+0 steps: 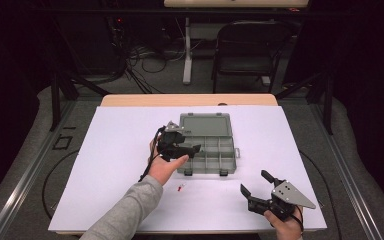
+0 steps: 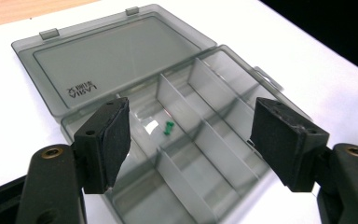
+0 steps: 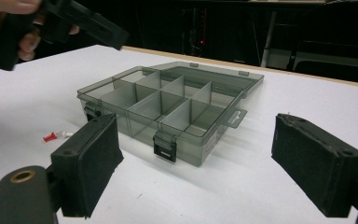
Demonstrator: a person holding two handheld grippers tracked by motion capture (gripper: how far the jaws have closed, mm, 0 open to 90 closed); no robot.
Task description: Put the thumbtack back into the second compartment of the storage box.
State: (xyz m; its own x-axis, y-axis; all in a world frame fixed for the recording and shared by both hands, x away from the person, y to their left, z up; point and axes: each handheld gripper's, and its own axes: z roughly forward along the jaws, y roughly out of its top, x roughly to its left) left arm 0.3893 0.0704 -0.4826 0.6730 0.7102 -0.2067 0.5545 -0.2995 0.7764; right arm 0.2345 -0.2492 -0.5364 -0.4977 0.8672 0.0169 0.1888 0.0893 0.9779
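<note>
High view: white table (image 1: 120, 150) is noted, with the grey compartment box (image 1: 215, 155) lying open at its middle. Left gripper (image 1: 196, 148) is held just over the box's left compartments, jaws spread, nothing gripped. Green pushpin (image 2: 168, 128) is seen lying in a compartment between those jaws. Right gripper (image 1: 255, 186) is held open, well apart. Red pushpin (image 1: 180, 188) is seen on the table near the box's front.

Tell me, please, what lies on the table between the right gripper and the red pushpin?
Nothing: in the high view, the white table is bare between the right gripper and the red pushpin.
</note>
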